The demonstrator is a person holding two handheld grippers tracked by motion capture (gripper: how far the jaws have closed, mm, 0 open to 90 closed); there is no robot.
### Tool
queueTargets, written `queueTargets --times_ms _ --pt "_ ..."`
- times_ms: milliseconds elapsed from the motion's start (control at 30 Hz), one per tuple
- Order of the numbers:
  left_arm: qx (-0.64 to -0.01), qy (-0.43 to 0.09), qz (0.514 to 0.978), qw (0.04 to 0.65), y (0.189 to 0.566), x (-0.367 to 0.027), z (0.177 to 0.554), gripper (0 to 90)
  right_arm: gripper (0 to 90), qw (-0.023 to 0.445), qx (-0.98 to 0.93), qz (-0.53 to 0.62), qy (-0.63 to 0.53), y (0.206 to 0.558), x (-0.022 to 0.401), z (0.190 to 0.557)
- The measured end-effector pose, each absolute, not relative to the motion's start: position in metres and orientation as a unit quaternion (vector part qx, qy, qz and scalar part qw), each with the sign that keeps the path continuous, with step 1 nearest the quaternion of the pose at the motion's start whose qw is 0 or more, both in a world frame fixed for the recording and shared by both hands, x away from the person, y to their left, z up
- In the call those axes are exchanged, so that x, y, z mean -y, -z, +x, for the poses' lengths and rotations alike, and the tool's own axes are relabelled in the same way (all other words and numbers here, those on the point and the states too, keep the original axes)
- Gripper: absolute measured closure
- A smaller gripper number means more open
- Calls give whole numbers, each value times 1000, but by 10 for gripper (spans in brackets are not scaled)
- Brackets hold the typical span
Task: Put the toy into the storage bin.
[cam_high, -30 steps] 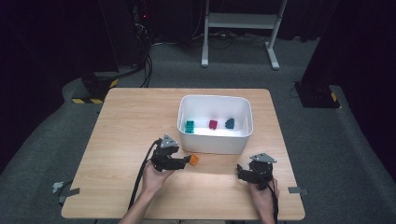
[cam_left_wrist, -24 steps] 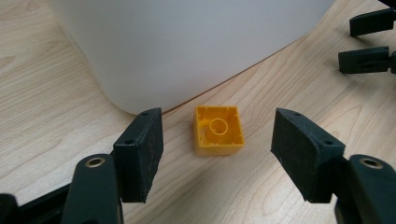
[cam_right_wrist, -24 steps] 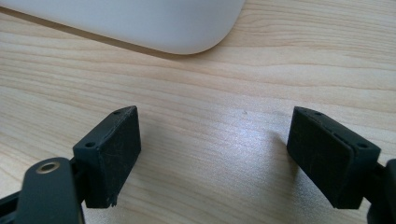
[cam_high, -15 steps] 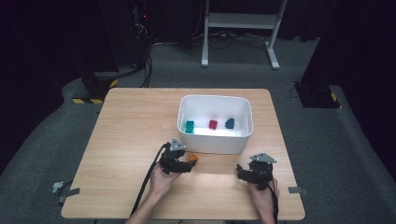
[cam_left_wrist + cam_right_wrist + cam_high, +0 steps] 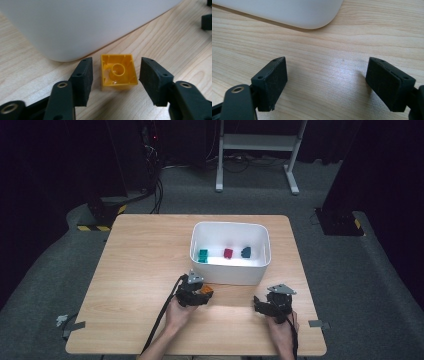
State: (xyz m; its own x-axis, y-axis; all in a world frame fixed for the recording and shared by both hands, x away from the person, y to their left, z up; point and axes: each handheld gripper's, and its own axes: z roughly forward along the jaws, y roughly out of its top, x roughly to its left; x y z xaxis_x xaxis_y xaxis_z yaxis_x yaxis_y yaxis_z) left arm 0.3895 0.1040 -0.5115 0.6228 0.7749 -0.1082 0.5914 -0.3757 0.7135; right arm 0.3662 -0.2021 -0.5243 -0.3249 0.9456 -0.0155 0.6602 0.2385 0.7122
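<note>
Left gripper (image 5: 199,294) sits low over the counter (image 5: 140,270), just in front of the white bin (image 5: 230,275). Its jaws have just been closing and now stand partly open on either side of the orange-yellow brick (image 5: 118,72). The brick lies between them on the wood, hollow side up, with a small gap showing at each pad (image 5: 83,80), so no grip. In the high view the brick (image 5: 206,291) shows at the gripper's tip, just beside the bin's front wall, not touching it as far as the left gripper view shows.

Right gripper (image 5: 267,306) rests near the counter's front right, well apart from the brick. Its jaws are wide open with nothing but bare wood between them (image 5: 327,82); the bin's rounded corner (image 5: 312,15) is ahead of them.

Inside the bin: a green block (image 5: 203,255), a red block (image 5: 228,253) and a dark blue block (image 5: 246,252), in a row, apart from each other.
</note>
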Motion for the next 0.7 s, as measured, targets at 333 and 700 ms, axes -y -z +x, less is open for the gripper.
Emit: queueTargets --times_ms 333,700 --pt "-402 -127 830 365 514 -101 386 581 173 230 -753 533 -310 524 202 366" --pt "-383 -120 836 375 499 -107 377 585 173 230 -753 534 -310 524 202 366"
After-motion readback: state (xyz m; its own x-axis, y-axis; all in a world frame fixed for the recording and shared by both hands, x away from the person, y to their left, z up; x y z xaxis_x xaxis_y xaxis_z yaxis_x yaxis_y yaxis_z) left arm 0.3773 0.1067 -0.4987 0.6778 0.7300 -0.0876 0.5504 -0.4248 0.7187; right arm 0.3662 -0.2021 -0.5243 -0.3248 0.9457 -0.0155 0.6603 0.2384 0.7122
